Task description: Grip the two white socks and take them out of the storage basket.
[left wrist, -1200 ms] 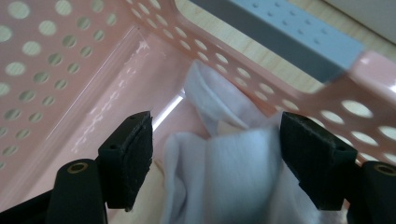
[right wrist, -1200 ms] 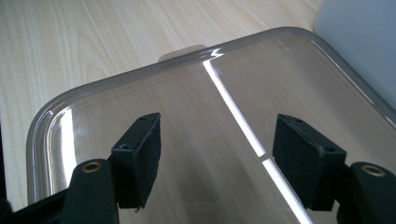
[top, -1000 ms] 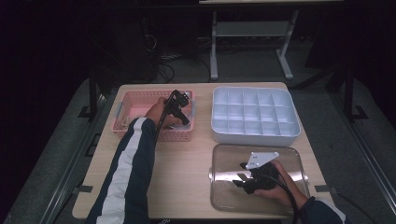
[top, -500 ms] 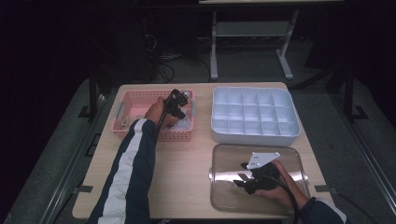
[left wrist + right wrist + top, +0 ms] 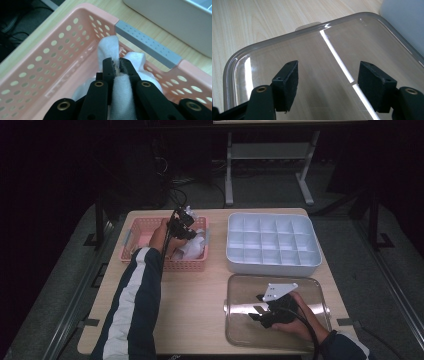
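white cloth (image 5: 122, 100) bunched in pink basket (image 5: 50, 62)

white cloth (image 5: 121, 100): the black jaws of the left gripper (image 5: 117, 67) cover its middle, and its lower part runs off the bottom edge.
pink basket (image 5: 50, 62): cut off at the left and bottom edges; what lies under the cloth is hidden.
clear lid (image 5: 317, 75): cut off at the right and bottom edges.
white tray (image 5: 404, 22): just a blurry corner at the top right.
right gripper (image 5: 255, 312): too small and dark in the high view to see the tips.
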A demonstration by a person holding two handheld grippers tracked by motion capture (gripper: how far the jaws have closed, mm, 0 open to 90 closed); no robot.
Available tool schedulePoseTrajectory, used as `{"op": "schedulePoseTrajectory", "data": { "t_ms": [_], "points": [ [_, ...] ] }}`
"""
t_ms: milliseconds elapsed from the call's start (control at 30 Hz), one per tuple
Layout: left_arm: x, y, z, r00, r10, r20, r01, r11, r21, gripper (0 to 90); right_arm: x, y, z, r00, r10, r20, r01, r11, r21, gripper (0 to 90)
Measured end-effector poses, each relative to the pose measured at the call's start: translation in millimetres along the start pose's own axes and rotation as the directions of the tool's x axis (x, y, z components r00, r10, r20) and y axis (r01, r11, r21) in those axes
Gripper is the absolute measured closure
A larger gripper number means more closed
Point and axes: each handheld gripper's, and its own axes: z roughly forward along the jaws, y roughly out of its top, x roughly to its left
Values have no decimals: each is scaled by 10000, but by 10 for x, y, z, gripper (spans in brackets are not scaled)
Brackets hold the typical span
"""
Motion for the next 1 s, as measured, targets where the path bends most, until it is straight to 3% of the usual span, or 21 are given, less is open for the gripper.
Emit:
{"op": "schedulePoseTrajectory", "data": {
  "t_ms": [33, 67, 100, 133, 200, 267, 333, 367, 400, 533, 800, 833, 900, 967, 1000],
  "points": [
    [-7, -8, 21, 9999, 53, 115, -54, 9999, 132, 822, 1, 0, 1, 10000, 1, -13, -2, 10000, -4, 324],
    [-11, -17, 43, 9999, 58, 126, -61, 9997, 249, 743, 8, 1, 1, 10000, -63, -25, 63, 10000, 22, 324],
    [-7, -24, 64, 10000, -8, 97, 4, 9993, 367, 743, 8, 1, 1, 10000, -63, -25, 63, 10000, 22, 324],
    [-5, -37, 90, 9994, -12, 344, -4, 9990, 451, 752, 16, 2, 0, 10000, -67, -67, 67, 10000, 28, 324],
    [-18, -44, 152, 9998, 84, 167, -95, 9978, 649, 733, 25, 2, 2, 9999, -99, -89, 99, 9999, 33, 324],
    [-14, -45, 199, 9993, -23, 362, 0, 9979, 641, 667, 27, 1, 6, 9999, -129, -96, 129, 9999, 48, 324],
    [-21, -36, 237, 9999, -47, 118, 38, 9975, 711, 566, 24, -1, 6, 9998, -147, -98, 147, 9999, 71, 322],
    [-10, -31, 238, 9996, -158, 238, 141, 9975, 689, 524, 20, -2, 5, 9999, -139, -103, 140, 9999, 71, 322],
    [2, -28, 236, 9985, -268, 470, 238, 9977, 629, 516, 18, -5, 2, 9999, -82, -125, 83, 9999, 76, 321],
    [-10, -7, 294, 9982, -217, 552, 163, 9952, 960, 418, 7, -13, 4, 9999, -49, -153, 51, 9999, 98, 319],
    [-77, 34, 517, 9984, 357, 441, -432, 9821, 1831, 428, -2, -26, 21, 9997, -57, -229, 62, 9997, 223, 315],
    [-82, 41, 543, 9976, 580, 378, -646, 9765, 2058, 428, -2, -26, 21, 9997, -57, -229, 62, 9997, 223, 315],
    [-101, 40, 611, 9973, 662, 325, -721, 9675, 2424, 435, -10, -32, 24, 9996, -70, -264, 77, 9996, 271, 315],
    [-119, 35, 667, 9968, 751, 274, -797, 9602, 2677, 444, -10, -37, 28, 9996, -7, -268, 14, 9996, 290, 316],
    [-116, 40, 673, 9972, 676, 304, -734, 9602, 2693, 467, -11, -41, 28, 9996, 13, -276, -5, 9995, 300, 315]
  ]
}}
